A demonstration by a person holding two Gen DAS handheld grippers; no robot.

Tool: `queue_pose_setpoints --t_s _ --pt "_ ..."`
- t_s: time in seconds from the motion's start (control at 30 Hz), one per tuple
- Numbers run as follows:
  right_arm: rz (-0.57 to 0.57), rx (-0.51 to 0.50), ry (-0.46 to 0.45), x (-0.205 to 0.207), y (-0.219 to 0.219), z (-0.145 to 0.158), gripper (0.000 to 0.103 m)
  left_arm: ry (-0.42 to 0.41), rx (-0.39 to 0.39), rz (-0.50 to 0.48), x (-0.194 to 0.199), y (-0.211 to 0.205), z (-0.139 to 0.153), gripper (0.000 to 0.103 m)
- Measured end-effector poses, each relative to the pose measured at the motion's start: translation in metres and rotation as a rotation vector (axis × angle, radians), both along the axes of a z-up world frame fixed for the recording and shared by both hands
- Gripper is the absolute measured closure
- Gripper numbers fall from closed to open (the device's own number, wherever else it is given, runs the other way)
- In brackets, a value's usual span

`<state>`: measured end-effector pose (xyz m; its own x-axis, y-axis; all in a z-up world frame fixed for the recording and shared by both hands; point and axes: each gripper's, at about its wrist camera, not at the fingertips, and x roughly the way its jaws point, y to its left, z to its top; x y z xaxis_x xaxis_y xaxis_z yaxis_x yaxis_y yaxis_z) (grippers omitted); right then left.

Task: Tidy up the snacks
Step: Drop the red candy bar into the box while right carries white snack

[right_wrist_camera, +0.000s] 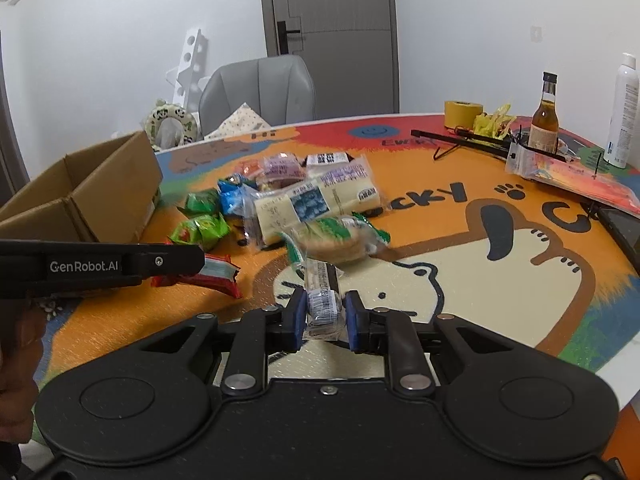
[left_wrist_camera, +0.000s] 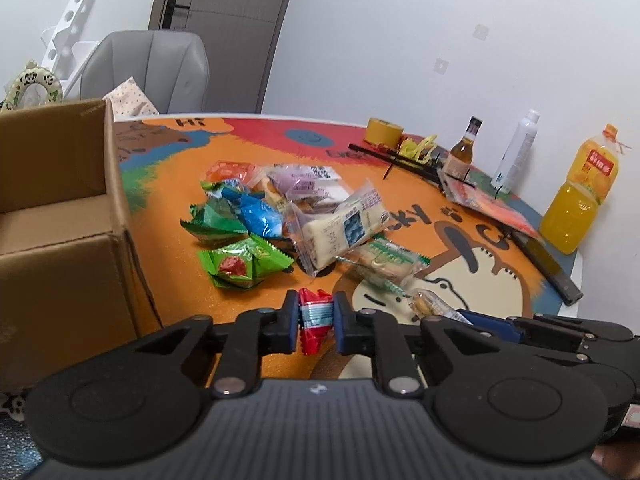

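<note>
My left gripper (left_wrist_camera: 317, 318) is shut on a red snack packet (left_wrist_camera: 315, 320), its blue pads pressing both sides; the same red snack packet (right_wrist_camera: 216, 274) shows low over the mat in the right wrist view. My right gripper (right_wrist_camera: 326, 316) is shut on a clear-wrapped snack bar (right_wrist_camera: 323, 302) with a barcode label. A pile of snacks (left_wrist_camera: 280, 216) lies mid-table: green packets (left_wrist_camera: 240, 266), a blue packet (left_wrist_camera: 258, 218) and a long white bread pack (left_wrist_camera: 340, 232). An open cardboard box (left_wrist_camera: 60, 208) stands at the left.
A juice bottle (left_wrist_camera: 580, 196), a white spray can (left_wrist_camera: 516, 152), a small brown bottle (left_wrist_camera: 464, 148), a tape roll (left_wrist_camera: 384, 130) and black rods (left_wrist_camera: 400, 158) crowd the far right. A grey chair (left_wrist_camera: 148, 68) stands behind the colourful table mat (left_wrist_camera: 460, 264). A person's hand (right_wrist_camera: 16, 344) holds the left gripper.
</note>
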<state>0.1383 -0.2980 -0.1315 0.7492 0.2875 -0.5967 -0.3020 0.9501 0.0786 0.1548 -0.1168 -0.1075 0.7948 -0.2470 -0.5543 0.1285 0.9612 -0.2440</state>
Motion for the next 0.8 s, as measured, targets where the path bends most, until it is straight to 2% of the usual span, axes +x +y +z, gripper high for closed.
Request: queue_pose_setpoints --t_s 0.3,0.8 --pt "0.017 0.033 -0.045 -0.004 0.009 0.018 0.084 -0.067 -0.017 0.000 -0.017 0.007 0.026 0.090" --pt "0.076 0.068 -0.105 0.009 0.051 0.047 0.084 -0.152 0.014 0.061 -0.023 0.042 0.068 0.090"
